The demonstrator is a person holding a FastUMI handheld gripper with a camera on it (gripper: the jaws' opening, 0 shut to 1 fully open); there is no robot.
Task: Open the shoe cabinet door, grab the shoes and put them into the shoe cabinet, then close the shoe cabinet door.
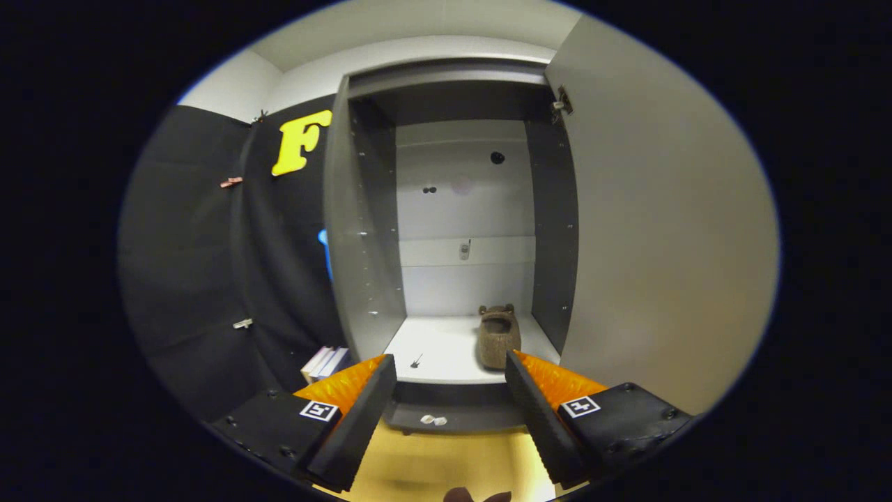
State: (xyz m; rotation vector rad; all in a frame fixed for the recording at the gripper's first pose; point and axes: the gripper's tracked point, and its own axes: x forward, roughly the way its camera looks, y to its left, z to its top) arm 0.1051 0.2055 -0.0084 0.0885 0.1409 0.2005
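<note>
gripper view | low, faces open shoe cabinet [453, 230] head-on | near its front

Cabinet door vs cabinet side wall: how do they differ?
The door is swung open at the right and looks pale; the side wall at the left is fixed and looks darker grey. The wall carries rows of small holes; the door is plain, with a hinge at its top. Both are flat upright panels. The gripper is open.

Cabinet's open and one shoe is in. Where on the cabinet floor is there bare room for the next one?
The bare patch of the cabinet floor runs from the left wall to the brown shoe; a small dark speck lies near its front edge. The shoe crowds the right side by the open door. The gripper is open, holding nothing.
</note>
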